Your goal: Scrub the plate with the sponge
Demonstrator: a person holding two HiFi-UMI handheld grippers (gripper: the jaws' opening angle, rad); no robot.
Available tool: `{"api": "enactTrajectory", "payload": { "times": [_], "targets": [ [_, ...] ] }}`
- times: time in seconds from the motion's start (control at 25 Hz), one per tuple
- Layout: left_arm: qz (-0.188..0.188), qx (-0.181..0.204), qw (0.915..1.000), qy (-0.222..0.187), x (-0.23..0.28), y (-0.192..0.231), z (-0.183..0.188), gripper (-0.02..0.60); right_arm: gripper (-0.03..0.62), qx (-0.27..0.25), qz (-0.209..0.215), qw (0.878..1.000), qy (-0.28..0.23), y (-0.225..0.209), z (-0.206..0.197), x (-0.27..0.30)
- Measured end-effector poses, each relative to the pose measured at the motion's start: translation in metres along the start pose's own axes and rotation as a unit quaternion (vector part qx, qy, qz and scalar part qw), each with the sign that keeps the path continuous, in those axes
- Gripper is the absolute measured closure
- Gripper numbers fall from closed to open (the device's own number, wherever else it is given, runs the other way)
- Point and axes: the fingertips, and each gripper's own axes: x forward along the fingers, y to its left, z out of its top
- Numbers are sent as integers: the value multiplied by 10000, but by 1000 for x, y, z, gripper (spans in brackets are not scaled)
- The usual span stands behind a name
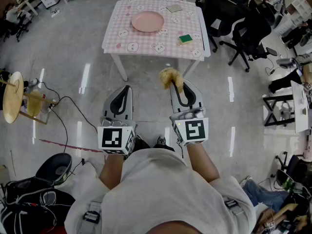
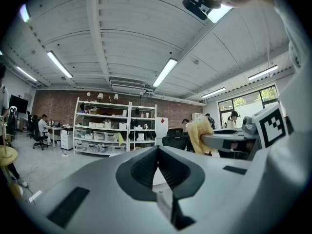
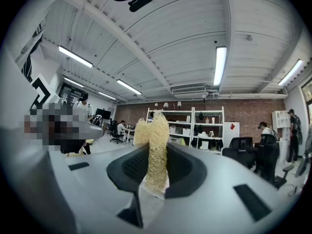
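Well short of the table (image 1: pixel 146 42), our right claw (image 1: pixel 178 87) clenched the sponge (image 1: pixel 170 77); left claw (image 1: pixel 126 90) closed, empty. Plate (image 1: pixel 147 21) lay on the table untouched. We judged the approach came next.

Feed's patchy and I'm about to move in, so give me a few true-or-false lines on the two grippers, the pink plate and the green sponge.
1. The right gripper is shut on a yellow fibrous pad. True.
2. A green rectangular sponge lies on the table with the pink checked cloth. True.
3. The left gripper holds that sponge. False: its jaws are together on nothing.
4. The round pink plate sits on the same table, apart from the sponge. True.
5. Both grippers hover over the plate. False: they are over the grey floor, short of the table.
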Motion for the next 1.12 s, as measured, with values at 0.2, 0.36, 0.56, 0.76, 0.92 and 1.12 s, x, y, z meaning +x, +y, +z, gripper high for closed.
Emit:
{"api": "enactTrajectory", "payload": {
  "times": [0.2,0.36,0.56,0.76,0.92,1.12],
  "targets": [
    [-49,-33,10000,75,-4,4,-6,571,516,53,-11,10000,23,7,-1,1],
    [-193,-34,9998,105,-7,6,-10,569,516,46,-75,10000,44,14,-2,0],
    [-229,-70,9996,139,-9,18,-17,549,516,-45,-182,9997,158,24,-5,3],
    [-361,-189,9989,230,-16,33,-30,523,516,-43,-222,9994,268,43,-9,8],
    [-454,-222,9983,301,-22,46,-40,523,516,-133,-190,9992,340,58,-15,13],
    [-504,-308,9972,458,-21,60,-53,523,516,-94,-176,9987,467,69,-27,26]
  ]
}}
